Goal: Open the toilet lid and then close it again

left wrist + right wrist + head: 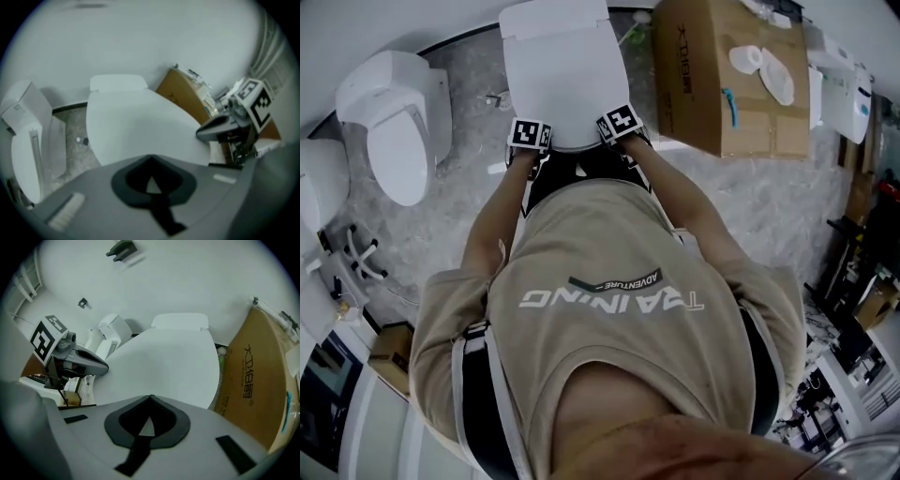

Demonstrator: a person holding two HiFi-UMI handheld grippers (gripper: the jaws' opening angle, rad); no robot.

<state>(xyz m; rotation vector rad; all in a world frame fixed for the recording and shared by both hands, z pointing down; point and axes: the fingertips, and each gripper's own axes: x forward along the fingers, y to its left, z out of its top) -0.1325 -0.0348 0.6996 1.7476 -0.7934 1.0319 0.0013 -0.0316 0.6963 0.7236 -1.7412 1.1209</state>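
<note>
The white toilet lid (562,80) lies down or nearly so over its bowl, with the tank (551,14) behind it. My left gripper (530,134) is at the lid's front left corner and my right gripper (619,122) at the front right corner. In the left gripper view the jaws meet at a point (150,157) before the lid (140,126), and its front rim is hidden behind them. The right gripper (150,397) looks the same against the lid (168,366). Whether either tip touches the rim is hidden. Each gripper sees the other (229,124) (70,359).
A second white toilet (394,122) stands to the left on the marbled floor (469,216). A large cardboard box (722,75) stands close to the right of the lid. Cluttered shelves (853,319) line the right side. The person's body fills the lower head view.
</note>
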